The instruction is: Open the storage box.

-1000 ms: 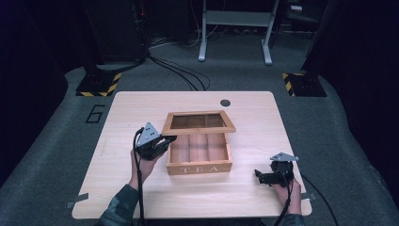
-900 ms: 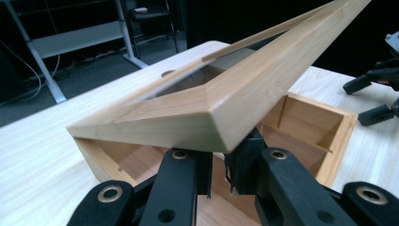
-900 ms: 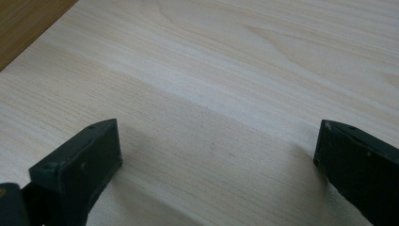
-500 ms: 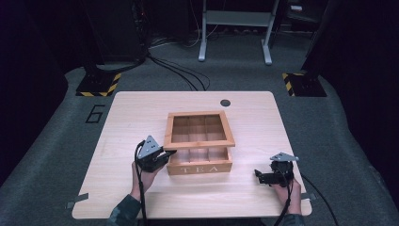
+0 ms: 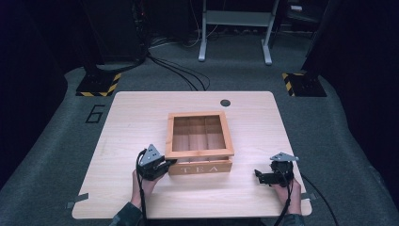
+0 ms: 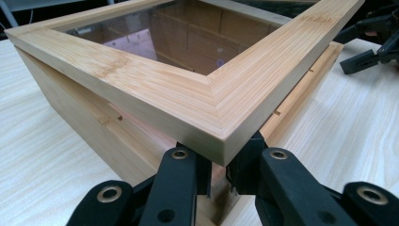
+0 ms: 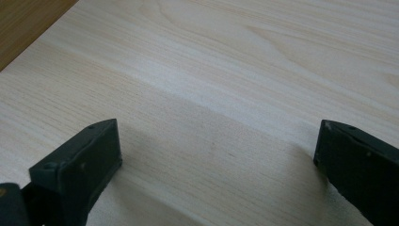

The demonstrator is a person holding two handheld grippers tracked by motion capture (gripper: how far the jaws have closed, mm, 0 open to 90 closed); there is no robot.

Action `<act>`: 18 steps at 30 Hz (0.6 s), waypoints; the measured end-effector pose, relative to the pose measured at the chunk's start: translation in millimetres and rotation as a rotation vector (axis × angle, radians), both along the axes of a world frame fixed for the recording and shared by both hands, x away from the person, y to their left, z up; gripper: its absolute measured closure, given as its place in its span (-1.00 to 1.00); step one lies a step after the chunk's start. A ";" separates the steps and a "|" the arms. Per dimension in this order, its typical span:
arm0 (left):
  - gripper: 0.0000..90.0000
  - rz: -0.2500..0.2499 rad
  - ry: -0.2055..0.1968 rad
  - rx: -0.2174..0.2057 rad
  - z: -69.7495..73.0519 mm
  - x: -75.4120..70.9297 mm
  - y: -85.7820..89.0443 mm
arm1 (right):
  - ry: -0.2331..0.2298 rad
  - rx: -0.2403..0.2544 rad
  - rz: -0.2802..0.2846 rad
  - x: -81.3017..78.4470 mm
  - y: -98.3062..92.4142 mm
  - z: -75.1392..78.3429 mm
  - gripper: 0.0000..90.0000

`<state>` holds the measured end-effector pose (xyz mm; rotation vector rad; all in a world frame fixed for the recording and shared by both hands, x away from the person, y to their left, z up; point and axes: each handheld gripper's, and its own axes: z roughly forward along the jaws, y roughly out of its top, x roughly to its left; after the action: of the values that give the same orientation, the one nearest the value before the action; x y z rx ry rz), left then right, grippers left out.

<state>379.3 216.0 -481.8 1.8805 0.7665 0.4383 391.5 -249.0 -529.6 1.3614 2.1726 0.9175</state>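
A wooden tea box point(image 5: 200, 168) marked TEA stands mid-table. Its glass-paned lid point(image 5: 199, 153) hangs slightly ajar at the front. My left gripper point(image 5: 170, 164) is at the box's front left corner, jaws shut and tucked under the lid's corner. In the left gripper view the lid corner point(image 6: 188, 99) lies over the shut left gripper point(image 6: 219, 160), above the box wall point(image 6: 80, 113). My right gripper point(image 5: 258, 175) rests open near the table's front right, apart from the box. In the right gripper view, bare tabletop lies between the wide-apart jaws of the right gripper point(image 7: 216, 146).
The light wooden table point(image 5: 141, 117) has a dark round grommet point(image 5: 225, 102) behind the box. Cables point(image 5: 179, 75) and a metal stand's legs point(image 5: 235, 47) lie on the grey floor beyond the table's far edge.
The lid has come down from a raised tilt to nearly level on the box. My left gripper sank and drew toward the front with it. The right gripper has stayed still.
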 end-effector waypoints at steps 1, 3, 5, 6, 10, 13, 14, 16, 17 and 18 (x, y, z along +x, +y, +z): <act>0.80 -0.001 0.003 0.003 0.3 -0.3 0.3 | 0.000 0.000 0.000 0.0 0.0 0.0 -0.99; 0.80 0.001 0.010 0.003 0.9 -1.5 0.8 | 0.000 0.002 -0.001 0.0 0.2 0.0 -0.99; 0.79 0.000 0.020 0.006 1.4 -2.5 1.7 | 0.000 0.002 -0.002 0.0 0.2 0.0 -0.99; 0.79 0.001 0.021 0.004 1.5 -3.5 2.7 | 0.000 0.000 -0.001 0.0 0.1 0.0 -0.99; 0.78 0.017 0.025 0.005 3.8 -8.2 9.5 | 0.000 0.004 -0.004 0.0 0.3 0.0 -0.98; 0.75 0.018 0.031 0.004 3.6 -11.0 15.0 | 0.000 0.002 -0.002 0.0 0.2 0.0 -0.99; 0.75 0.017 0.028 0.014 4.2 -12.2 15.9 | 0.000 0.000 0.000 0.0 0.0 0.0 -0.99; 0.74 0.017 0.036 0.011 4.3 -14.1 17.4 | 0.000 0.000 0.000 0.0 0.0 0.0 -0.99; 0.74 0.015 0.036 0.011 4.2 -14.7 18.5 | 0.000 0.000 0.000 0.0 0.1 0.0 -0.98; 0.74 0.018 0.031 0.010 4.0 -15.1 19.1 | 0.000 0.000 0.000 0.0 0.0 0.0 -0.99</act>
<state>364.2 235.1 -477.8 1.8951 0.8034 0.4263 391.5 -248.9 -529.6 1.3618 2.1723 0.9176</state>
